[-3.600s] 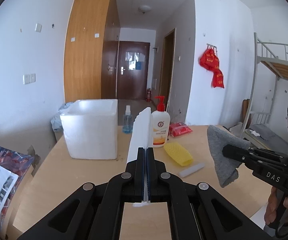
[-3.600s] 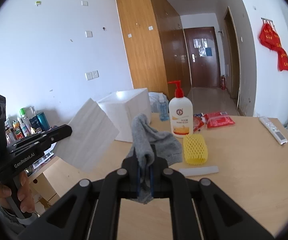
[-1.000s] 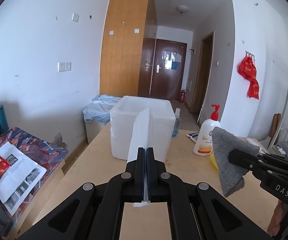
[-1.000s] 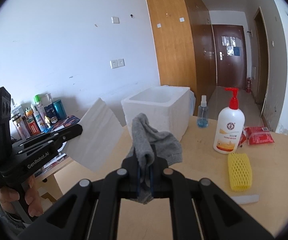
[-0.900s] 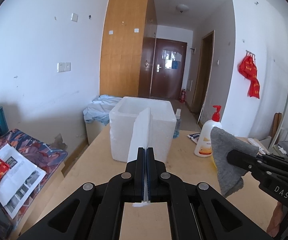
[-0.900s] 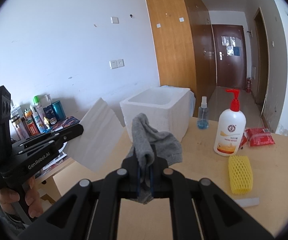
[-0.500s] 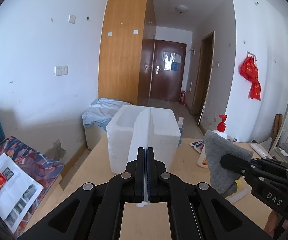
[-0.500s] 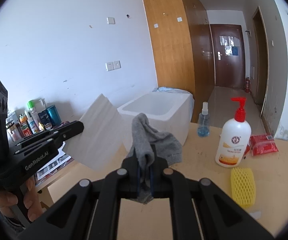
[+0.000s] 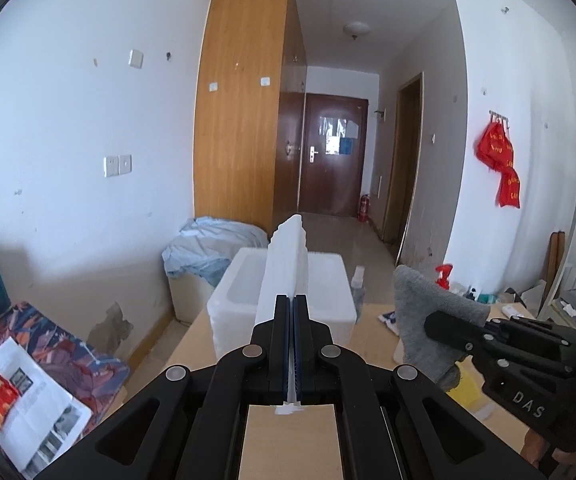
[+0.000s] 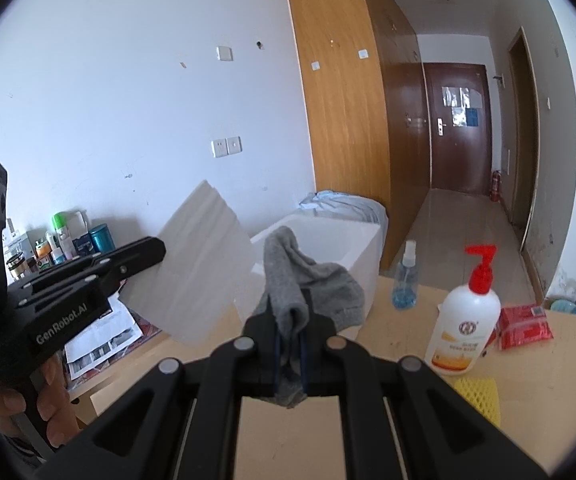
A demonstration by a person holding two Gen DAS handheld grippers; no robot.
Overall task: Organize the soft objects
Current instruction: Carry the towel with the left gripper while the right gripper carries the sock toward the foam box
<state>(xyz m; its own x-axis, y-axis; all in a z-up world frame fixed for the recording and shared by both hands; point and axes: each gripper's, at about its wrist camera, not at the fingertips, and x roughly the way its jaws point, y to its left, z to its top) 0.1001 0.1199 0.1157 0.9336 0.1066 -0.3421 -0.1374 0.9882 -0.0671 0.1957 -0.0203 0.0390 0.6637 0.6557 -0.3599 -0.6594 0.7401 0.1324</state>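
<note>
Both hand-held grippers have come closer to the white foam box [image 9: 244, 300] than a second ago, and the box now sits lower and larger in each view, its open top showing.

Clamped together on a white foam sheet [image 9: 288, 264], the left hand-held gripper [image 9: 291, 320] holds it edge-on to its own camera, so the sheet reads as a narrow upright strip running away toward the box. From the right wrist the same sheet [image 10: 200, 268] shows its broad flat face, tilted with one corner up, hanging in the air beside the box and above the near edge of the desk [image 10: 527, 420].

The right hand-held gripper [image 10: 289, 344] is pinched shut on a grey sock [image 10: 307, 280]; the sock's long axis rises from the jaws and its upper part flops over to the right, with a short end hanging below the pads. In the left view the sock [image 9: 423, 312] droops off the front of that gripper, above the desk.

Both tools point slightly downward, side by side. Only the right view shows the person's hand [image 10: 20, 408] wrapped round the left gripper's handle, the pump bottle [image 10: 463, 320] in full, a small spray bottle [image 10: 405, 280], a red packet [image 10: 523, 324] and a yellow foam net [image 10: 479, 396] on the desk.
</note>
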